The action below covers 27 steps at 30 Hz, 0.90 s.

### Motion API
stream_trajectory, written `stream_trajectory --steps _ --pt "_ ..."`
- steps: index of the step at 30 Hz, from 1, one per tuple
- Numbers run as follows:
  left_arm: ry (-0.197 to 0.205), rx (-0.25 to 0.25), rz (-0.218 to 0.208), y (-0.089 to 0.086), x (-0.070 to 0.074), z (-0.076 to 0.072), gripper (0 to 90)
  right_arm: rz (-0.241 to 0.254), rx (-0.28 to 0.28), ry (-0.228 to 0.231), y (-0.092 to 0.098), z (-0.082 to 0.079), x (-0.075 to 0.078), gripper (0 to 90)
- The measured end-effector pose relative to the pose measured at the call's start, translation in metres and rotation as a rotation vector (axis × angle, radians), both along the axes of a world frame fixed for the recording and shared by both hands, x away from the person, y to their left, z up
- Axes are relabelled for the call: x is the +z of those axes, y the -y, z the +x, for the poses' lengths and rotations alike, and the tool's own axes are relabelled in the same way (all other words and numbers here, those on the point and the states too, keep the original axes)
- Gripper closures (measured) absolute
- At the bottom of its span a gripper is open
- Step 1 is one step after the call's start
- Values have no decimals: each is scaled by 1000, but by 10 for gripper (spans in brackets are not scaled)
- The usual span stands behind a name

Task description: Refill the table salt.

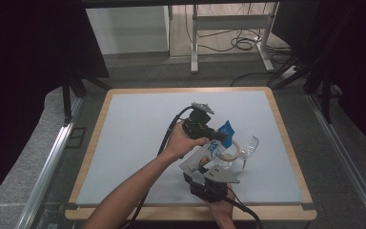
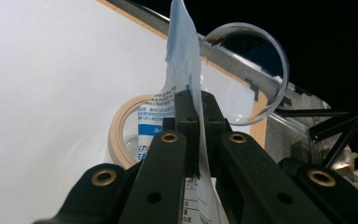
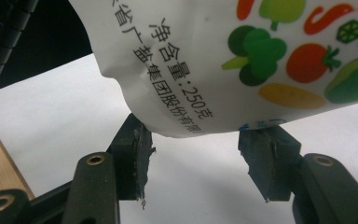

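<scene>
In the high view, a white printed pouch (image 1: pixel 208 153) hangs just right of the frame's middle, above the pale grey mat of the wood-edged bench (image 1: pixel 124 90). The left hand-held gripper (image 1: pixel 221 135) is clenched on its blue top edge. The right hand-held gripper (image 1: pixel 209 168) comes up from the lower edge, under the pouch's bottom. Just right of the pouch lie a beige ring of tape (image 1: pixel 232 150) and a clear plastic cup (image 1: pixel 249 149) on its side.

The left gripper view adds the grip itself: the thin, crinkled film of the pouch (image 2: pixel 179 70) is pinched edge-on between the black jaws of the left hand-held gripper (image 2: pixel 198 122), which are shut tight on it. Behind them, left of centre, the tape (image 2: pixel 121 126) shows as a flat hoop, and the cup (image 2: pixel 256 60) shows its round transparent mouth at the upper right.

The right gripper view gives the pouch's face (image 3: pixel 214 60): glossy white, bulging, with dark printed characters and bright vegetable drawings at the upper right. The right hand-held gripper (image 3: pixel 193 154) has its rough-padded jaws standing apart, one at each side of the pouch's lower edge; whether the pads press it I cannot tell.
</scene>
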<state>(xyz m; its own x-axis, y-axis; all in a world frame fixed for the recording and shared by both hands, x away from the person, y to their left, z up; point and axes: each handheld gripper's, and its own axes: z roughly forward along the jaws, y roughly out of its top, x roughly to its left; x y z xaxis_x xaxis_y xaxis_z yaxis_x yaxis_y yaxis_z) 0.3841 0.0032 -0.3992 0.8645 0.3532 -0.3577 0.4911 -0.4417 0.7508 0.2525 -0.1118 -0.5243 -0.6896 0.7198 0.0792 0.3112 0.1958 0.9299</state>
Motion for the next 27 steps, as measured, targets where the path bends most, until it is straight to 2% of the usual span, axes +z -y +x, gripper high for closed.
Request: stream_trajectory --steps 13,27 --pt "13 -14 51 4 6 -3 900 -7 -6 6 -1 2 -1 457" --pt "21 -31 72 4 8 -5 900 -33 -45 11 -5 4 -4 457"
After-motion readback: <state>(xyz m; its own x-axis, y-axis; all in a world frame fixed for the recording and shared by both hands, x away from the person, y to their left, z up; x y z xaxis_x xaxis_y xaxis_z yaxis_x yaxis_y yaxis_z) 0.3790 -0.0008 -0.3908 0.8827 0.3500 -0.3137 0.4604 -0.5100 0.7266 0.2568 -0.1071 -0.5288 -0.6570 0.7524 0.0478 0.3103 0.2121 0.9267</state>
